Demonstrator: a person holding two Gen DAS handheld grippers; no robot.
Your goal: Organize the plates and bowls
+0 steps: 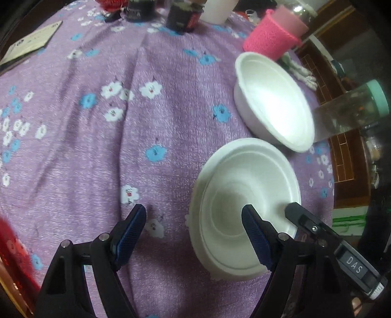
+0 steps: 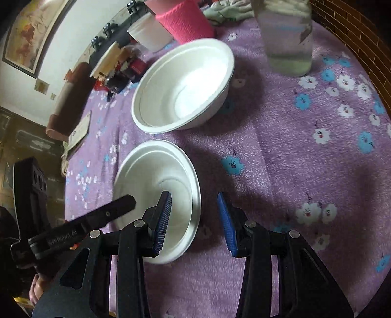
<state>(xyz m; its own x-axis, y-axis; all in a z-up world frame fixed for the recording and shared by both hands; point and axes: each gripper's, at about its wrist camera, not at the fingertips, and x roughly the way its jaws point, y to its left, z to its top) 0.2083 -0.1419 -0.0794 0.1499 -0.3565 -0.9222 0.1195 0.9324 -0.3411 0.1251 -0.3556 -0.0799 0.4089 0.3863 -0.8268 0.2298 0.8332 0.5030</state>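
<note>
Two white bowls sit on the purple flowered cloth. The shallow near bowl (image 1: pixel 234 186) (image 2: pixel 146 171) lies under both grippers; the deeper far bowl (image 1: pixel 273 102) (image 2: pixel 180 88) stands just beyond it. My left gripper (image 1: pixel 195 222) is open, pointing steeply down astride the near bowl's left rim, with one finger over the bowl's inside and the other over bare cloth. My right gripper (image 2: pixel 195 217) is also open and straddles the opposite rim, its pads apart from it. Each gripper's finger shows in the other's view, over the bowl.
Behind the far bowl stand a pink knitted-sleeve cup (image 1: pixel 268 39) (image 2: pixel 185 22) and a white cup (image 2: pixel 149 31). A clear jar (image 2: pixel 286 41) stands by the table's edge, with dark jars (image 1: pixel 183 14) at the back. A card (image 1: pixel 31 41) lies far left.
</note>
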